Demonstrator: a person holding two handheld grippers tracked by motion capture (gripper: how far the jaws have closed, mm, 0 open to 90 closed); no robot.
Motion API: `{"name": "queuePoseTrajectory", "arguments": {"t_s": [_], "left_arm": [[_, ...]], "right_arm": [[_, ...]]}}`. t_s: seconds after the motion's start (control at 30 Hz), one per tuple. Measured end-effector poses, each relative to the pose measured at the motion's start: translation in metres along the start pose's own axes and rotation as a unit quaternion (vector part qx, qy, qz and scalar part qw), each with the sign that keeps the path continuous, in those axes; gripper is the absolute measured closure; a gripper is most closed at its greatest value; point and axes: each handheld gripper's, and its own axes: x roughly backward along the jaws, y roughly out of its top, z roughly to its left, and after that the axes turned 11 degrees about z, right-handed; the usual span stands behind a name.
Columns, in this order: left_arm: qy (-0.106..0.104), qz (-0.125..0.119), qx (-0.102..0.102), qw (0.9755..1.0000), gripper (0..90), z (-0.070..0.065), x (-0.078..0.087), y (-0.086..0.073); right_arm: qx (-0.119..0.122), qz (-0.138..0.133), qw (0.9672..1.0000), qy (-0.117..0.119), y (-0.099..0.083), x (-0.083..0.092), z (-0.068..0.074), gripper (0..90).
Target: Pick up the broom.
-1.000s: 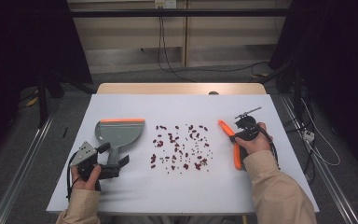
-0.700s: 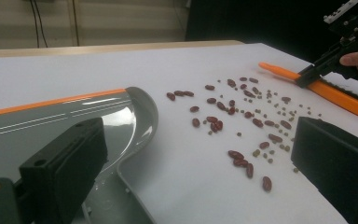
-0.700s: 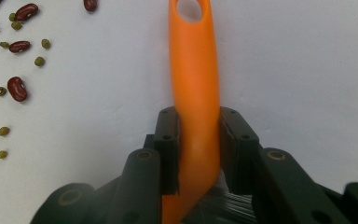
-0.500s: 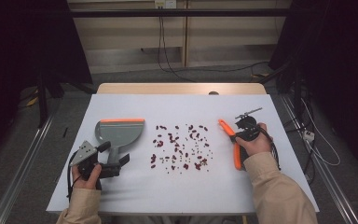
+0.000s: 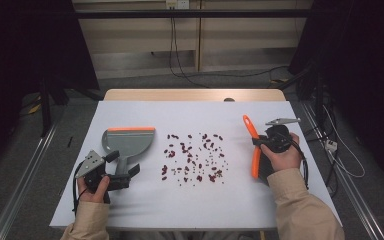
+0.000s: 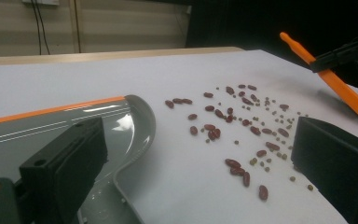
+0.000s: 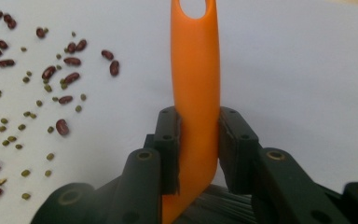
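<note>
Now | one brush [image 7: 196,88] clamped in right gripper [image 7: 198,140] | left gripper [image 6: 200,168] released | one dustpan [image 5: 127,142] | beans [image 5: 192,157] uncountable

On the table [image 5: 130,212], the scattered beans [image 5: 192,157] lie in the middle, with the dustpan [image 5: 127,142] just to their left and the brush [image 5: 254,147] to their right. My left gripper [image 5: 122,175] sits at the dustpan's near end, around its handle. My right gripper [image 5: 260,145] clamps the brush handle, its far tip pointing away from me.
</note>
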Motion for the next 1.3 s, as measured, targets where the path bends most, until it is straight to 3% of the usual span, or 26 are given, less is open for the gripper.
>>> {"name": "queuePoseTrajectory", "arguments": {"t_s": [0.17,0.2,0.23,0.27,0.37,0.43,0.73,0.97,1.3], "left_arm": [[-0.003,0.0,-0.002,1.0,3.3,-0.002,-0.001,0.002],[-0.004,0.0,-0.003,1.0,3.3,-0.003,-0.001,0.002],[-0.005,-0.003,-0.002,1.0,3.3,-0.004,-0.001,0.003],[-0.005,-0.004,-0.003,1.0,3.3,-0.005,-0.001,0.004],[-0.007,-0.009,-0.005,0.9999,3.3,-0.008,0.0,0.006],[-0.008,-0.008,-0.009,0.9999,3.2,-0.009,-0.001,0.008],[-0.021,-0.007,-0.024,0.9995,3.8,-0.02,-0.007,0.021],[-0.051,-0.004,-0.034,0.9981,3.7,-0.033,-0.016,0.035],[-0.078,0.004,-0.056,0.9954,3.5,-0.055,-0.038,0.053]], "right_arm": [[-0.011,-0.068,0.9975,0.012,-0.007,0.022,-0.003,71.7],[-0.011,-0.068,0.9975,0.012,-0.007,0.022,-0.003,71.7],[-0.01,-0.092,0.9957,0.013,-0.009,0.031,-0.003,71.7],[-0.01,-0.092,0.9957,0.013,-0.009,0.031,-0.003,71.7],[-0.008,-0.13,0.9914,0.017,-0.015,0.043,0.001,71.7],[-0.005,-0.14,0.9898,0.024,-0.017,0.048,0.002,71.8],[0.008,-0.177,0.9834,0.04,-0.015,0.063,0.01,71.7],[0.026,-0.198,0.9787,0.046,0.002,0.068,0.023,71.7],[0.04,-0.208,0.9754,0.062,0.024,0.067,0.043,71.7]]}}
